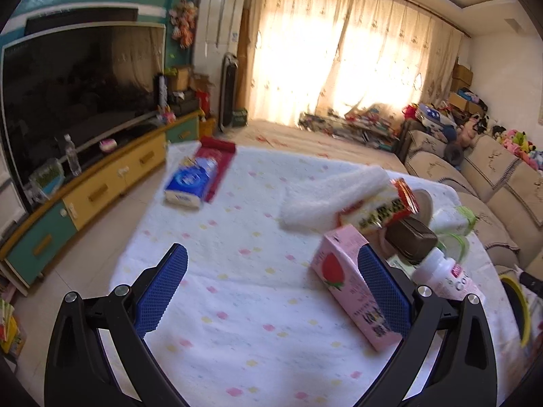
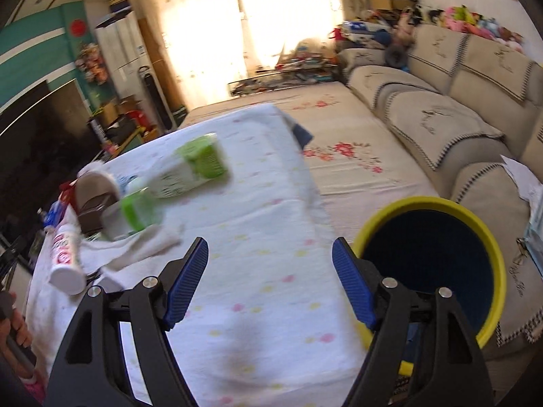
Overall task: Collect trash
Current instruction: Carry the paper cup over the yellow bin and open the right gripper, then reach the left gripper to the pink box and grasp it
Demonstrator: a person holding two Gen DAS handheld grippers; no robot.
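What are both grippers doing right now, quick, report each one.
Left gripper: open, holding nothing; the pink carton lies beside its right jaw.
Right gripper: open, holding nothing, over the tablecloth.

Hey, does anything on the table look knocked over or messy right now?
Yes. The pink carton lies on its side, and a white bottle is tipped over, in a jumble with a green-topped carton. No spill is visible.
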